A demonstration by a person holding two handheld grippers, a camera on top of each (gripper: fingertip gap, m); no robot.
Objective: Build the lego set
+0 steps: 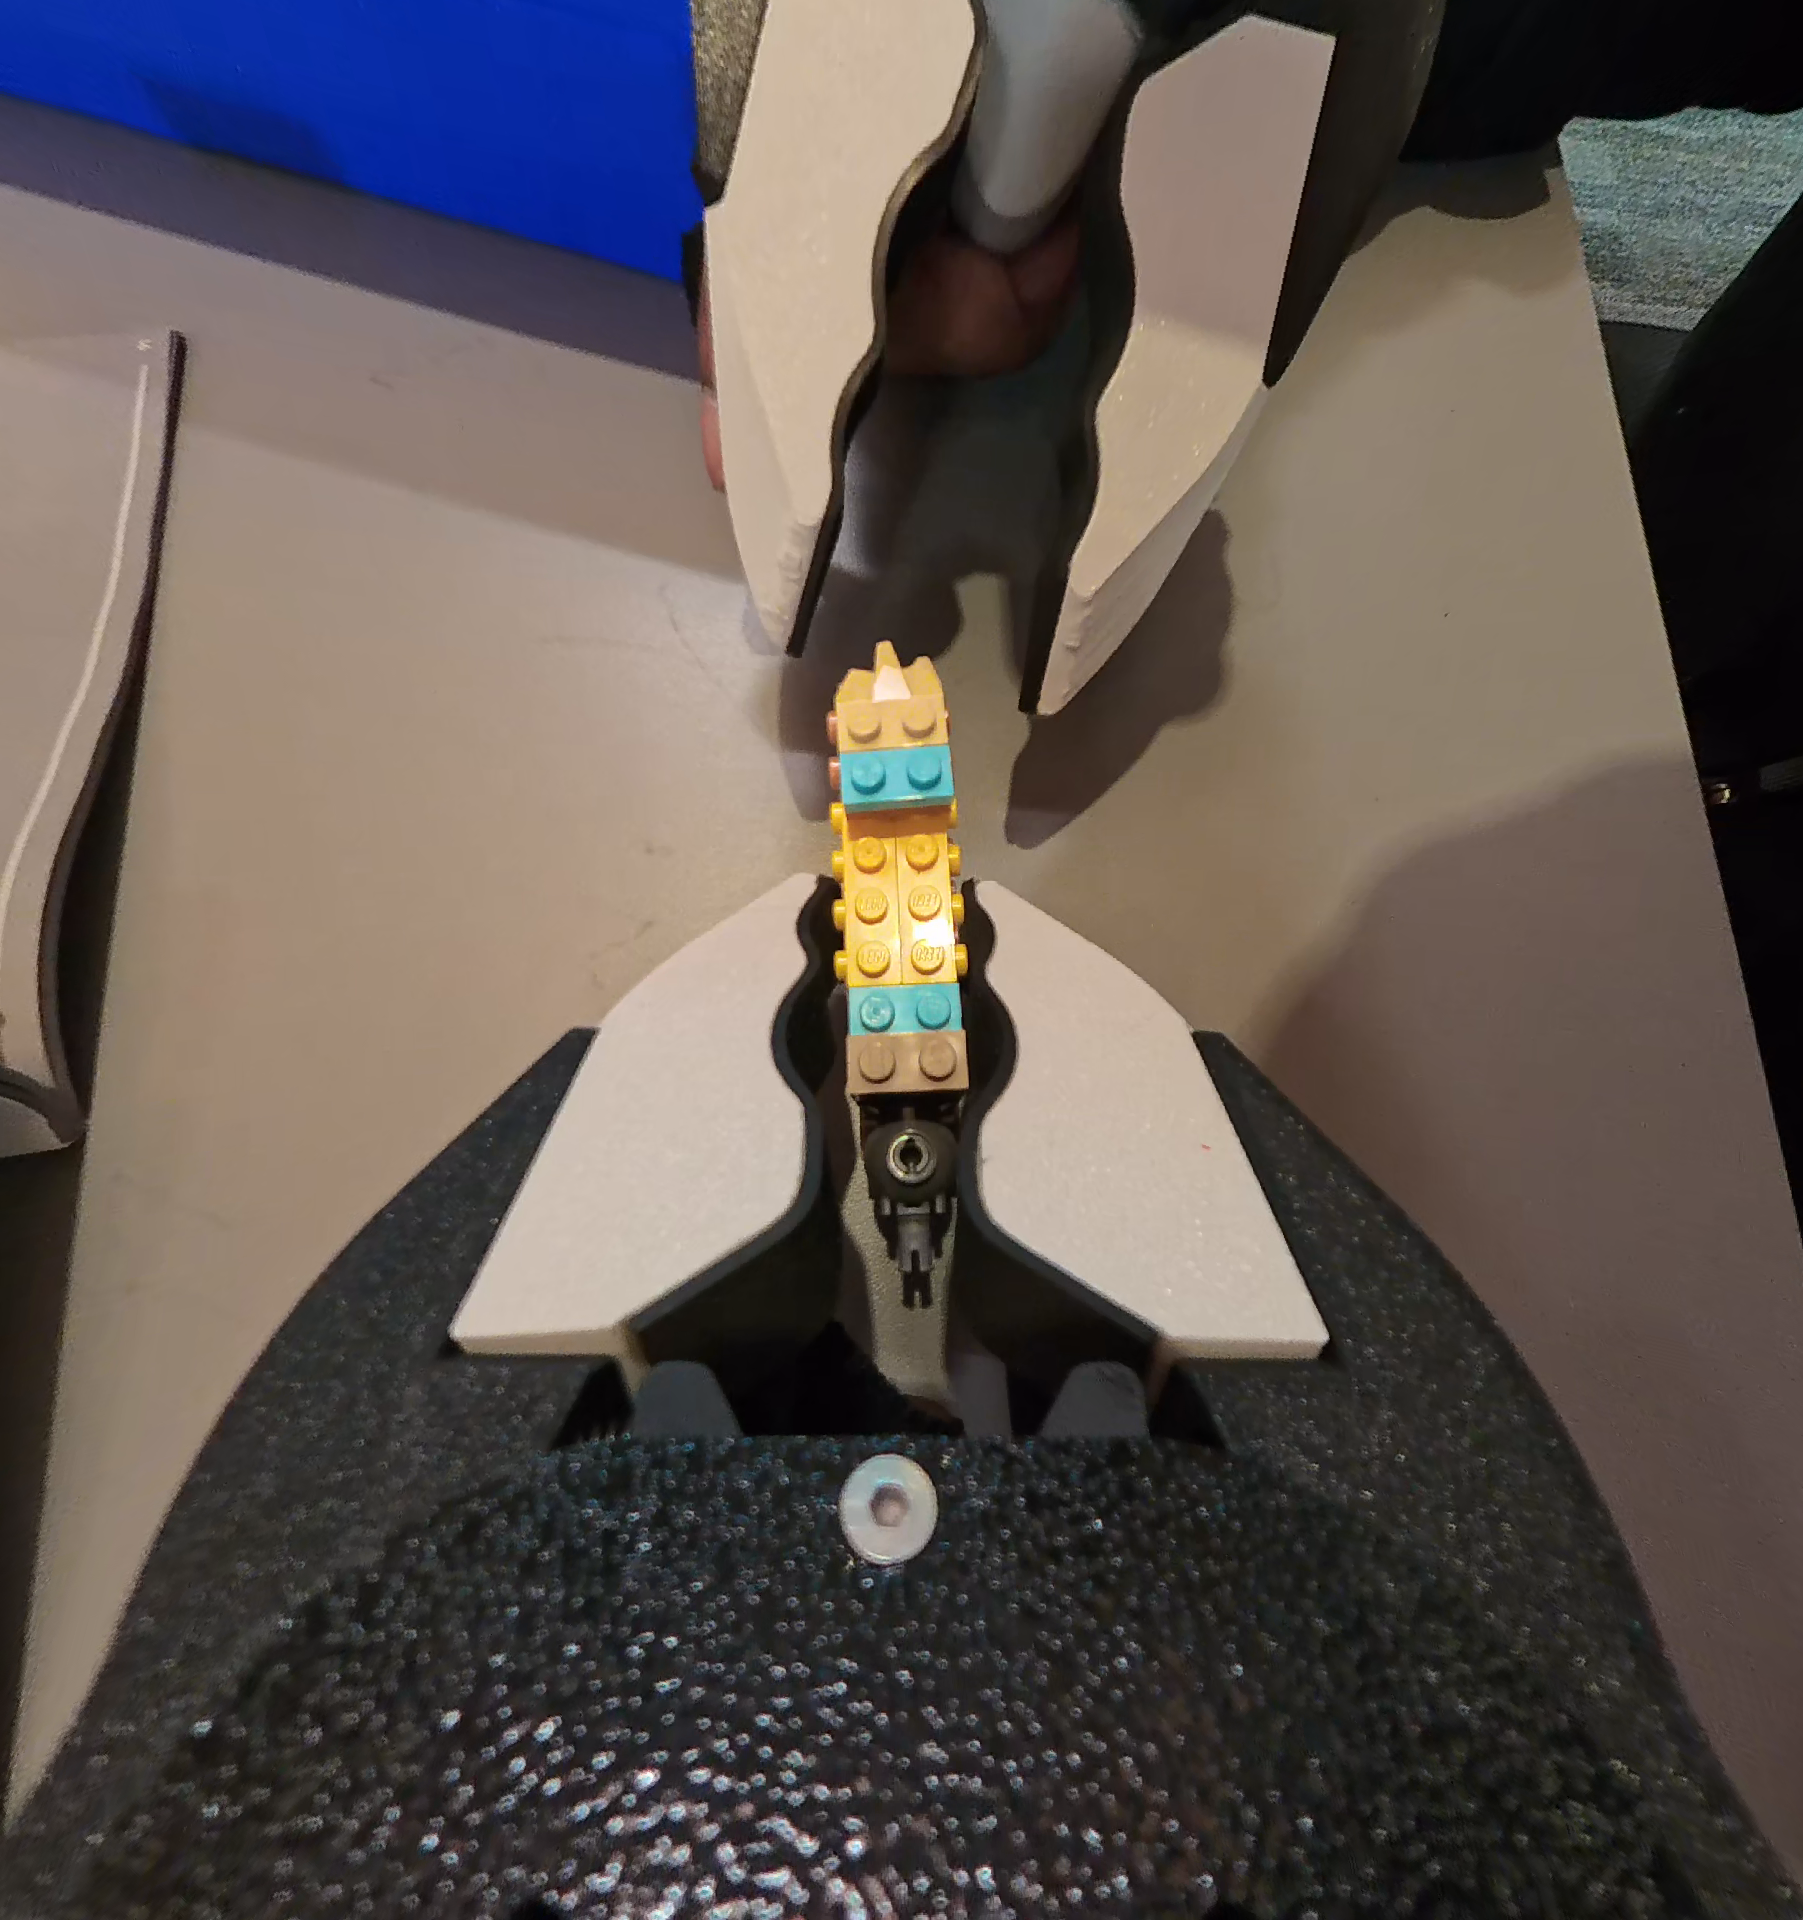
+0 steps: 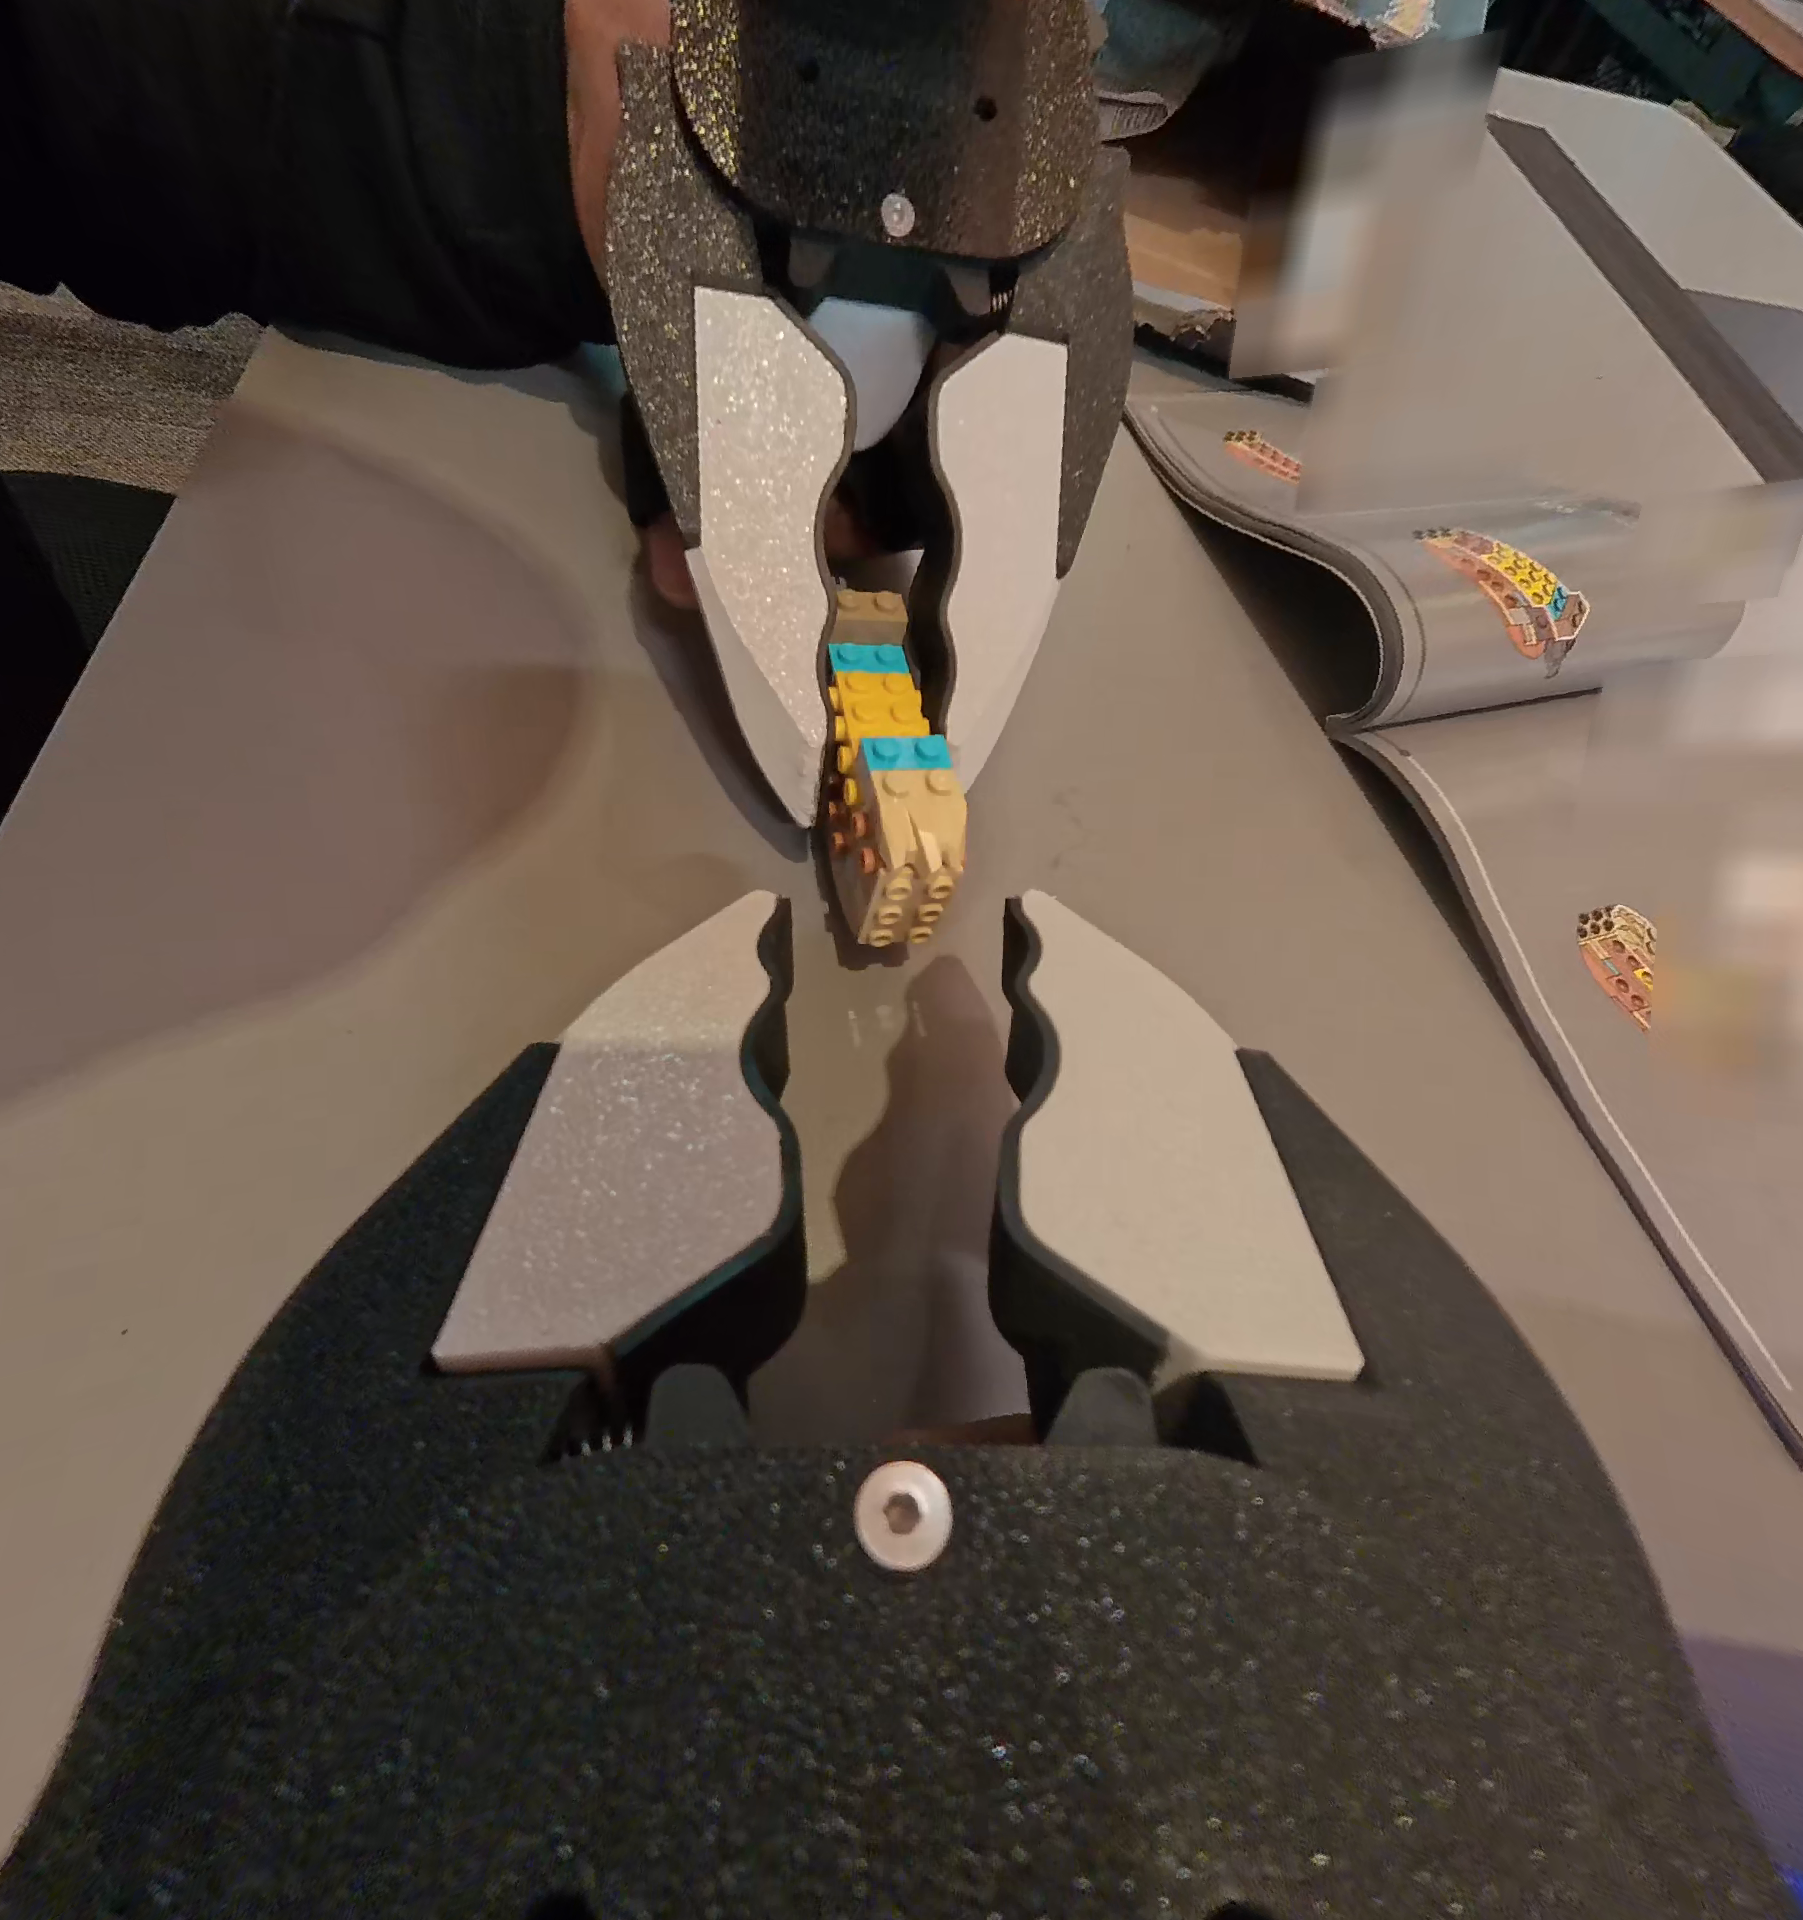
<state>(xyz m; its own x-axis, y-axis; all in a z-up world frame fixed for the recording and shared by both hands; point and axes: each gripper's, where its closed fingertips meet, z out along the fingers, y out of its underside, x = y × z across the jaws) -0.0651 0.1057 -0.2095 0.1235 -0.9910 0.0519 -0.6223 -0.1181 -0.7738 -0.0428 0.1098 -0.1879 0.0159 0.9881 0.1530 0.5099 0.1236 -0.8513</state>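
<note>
Two tools over one grey surface [image 1: 409, 727], tips facing each other. Left tool [image 1: 897, 894] clamped on the lego assembly [image 1: 902, 914], jaws drawn in tight against its yellow midsection. Assembly held lengthwise between the pale fingers [image 1: 710, 1091], studs up: brown and teal bricks nearest the camera, yellow bricks in the middle, then teal and tan again, ending in a small pointed tan piece at the far tip. Dark ball-joint part [image 1: 909, 1155] hanging off the near end, deep in the gap between the fingers. Far end of the assembly sticking out past the left fingertips, above the surface, not touching it as far as visible.

Right tool [image 2: 897, 914] spread wide, nothing between its fingers, tips just short of the assembly's tan end [image 2: 912, 883]. Same right tool in the left wrist view [image 1: 918, 675], coming in from the top, jaws parted, fingertips flanking but not touching the pointed tip; person's hand [image 1: 980, 291] visible behind its fingers.

Open instruction booklet [image 2: 1499, 665] lying on the surface off to the left tool's side, pages curved upward, small coloured build pictures on the grey pages; its edge also at the left border of the left wrist view [image 1: 55, 675]. Blue panel [image 1: 305, 114] beyond the far edge of the surface. Dark sleeve [image 2: 253, 177] behind the left tool in the right wrist view.
</note>
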